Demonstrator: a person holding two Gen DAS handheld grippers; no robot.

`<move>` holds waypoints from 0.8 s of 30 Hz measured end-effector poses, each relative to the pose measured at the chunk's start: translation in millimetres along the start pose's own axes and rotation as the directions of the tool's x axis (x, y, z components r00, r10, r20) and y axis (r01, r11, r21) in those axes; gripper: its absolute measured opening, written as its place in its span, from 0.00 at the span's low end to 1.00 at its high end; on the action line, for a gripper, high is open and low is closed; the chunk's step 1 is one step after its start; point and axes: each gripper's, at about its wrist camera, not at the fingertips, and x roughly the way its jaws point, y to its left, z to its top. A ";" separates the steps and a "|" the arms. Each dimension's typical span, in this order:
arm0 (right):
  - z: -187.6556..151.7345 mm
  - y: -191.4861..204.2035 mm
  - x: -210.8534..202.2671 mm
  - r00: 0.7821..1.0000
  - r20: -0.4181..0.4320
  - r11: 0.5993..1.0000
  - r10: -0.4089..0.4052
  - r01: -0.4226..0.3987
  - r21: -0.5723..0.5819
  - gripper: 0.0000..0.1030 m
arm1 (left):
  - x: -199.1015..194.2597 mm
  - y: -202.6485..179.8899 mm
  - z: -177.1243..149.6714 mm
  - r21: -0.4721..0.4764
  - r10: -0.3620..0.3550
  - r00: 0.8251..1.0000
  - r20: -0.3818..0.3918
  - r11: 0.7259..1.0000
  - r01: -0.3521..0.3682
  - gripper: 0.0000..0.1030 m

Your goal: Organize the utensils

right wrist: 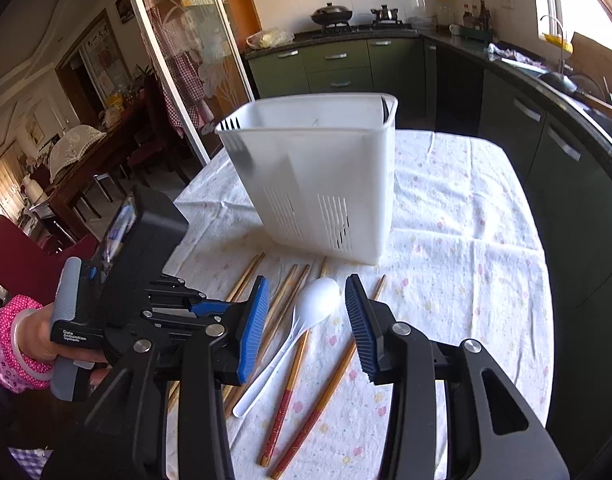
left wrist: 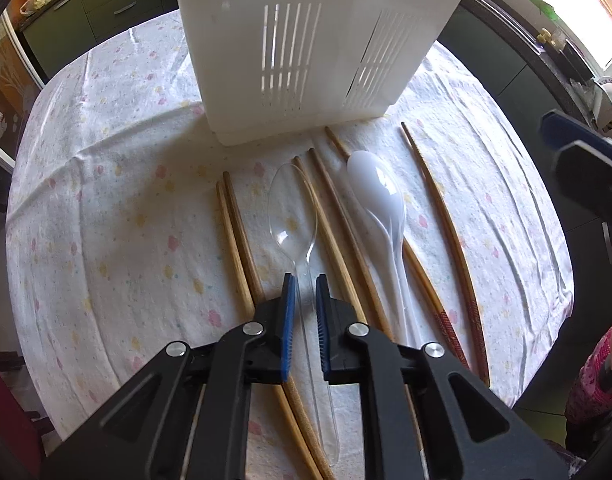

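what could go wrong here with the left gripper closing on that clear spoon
1. The left gripper pinches the clear spoon's thin, slick handle; it may twist or slip on lifting.
2. Chopsticks lie close on both sides, so the fingers may drag one along.
3. The white holder stands close ahead; a tilted spoon might catch its rim.

We see a floral tablecloth (right wrist: pixel 466 240) covering the table, with dark green cabinets (right wrist: pixel 338 64) running along the walls behind it. On the stove sit a black wok (right wrist: pixel 332 14) and a kettle (right wrist: pixel 384 12), beside a glass sliding door (right wrist: pixel 182 52), while a red chair (right wrist: pixel 22 252) stands near the table's edge
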 end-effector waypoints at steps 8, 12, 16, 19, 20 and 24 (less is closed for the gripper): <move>-13.4 0.6 70.6 0.981 -0.194 0.999 0.007 0.002 0.048 0.34 | -27.3 6.4 -6.3 0.000 -0.024 0.999 0.046 1.000 0.024 0.09; -12.8 6.0 84.0 0.975 -0.219 0.998 -0.041 0.050 0.037 0.28 | -31.9 7.4 -12.3 0.006 -0.037 0.998 0.047 0.999 0.037 0.09; -6.8 4.5 94.0 0.971 -0.235 0.996 -0.036 0.053 0.068 0.35 | -32.8 7.0 -14.9 0.012 -0.054 0.997 0.049 0.998 0.054 0.09; -0.8 12.5 100.5 0.968 -0.234 0.994 -0.087 0.098 0.038 0.40 | -30.4 2.6 -12.9 0.016 -0.064 0.997 0.052 0.998 0.063 0.09; 0.8 15.3 103.2 0.968 -0.228 0.993 -0.107 0.116 0.027 0.40 | -30.8 2.9 -13.0 0.016 -0.066 0.996 0.053 0.998 0.066 0.09; -1.1 17.1 102.5 0.965 -0.188 0.983 -0.181 0.183 -0.007 0.30 | -32.9 5.5 -15.0 0.012 -0.075 0.995 0.059 0.997 0.075 0.09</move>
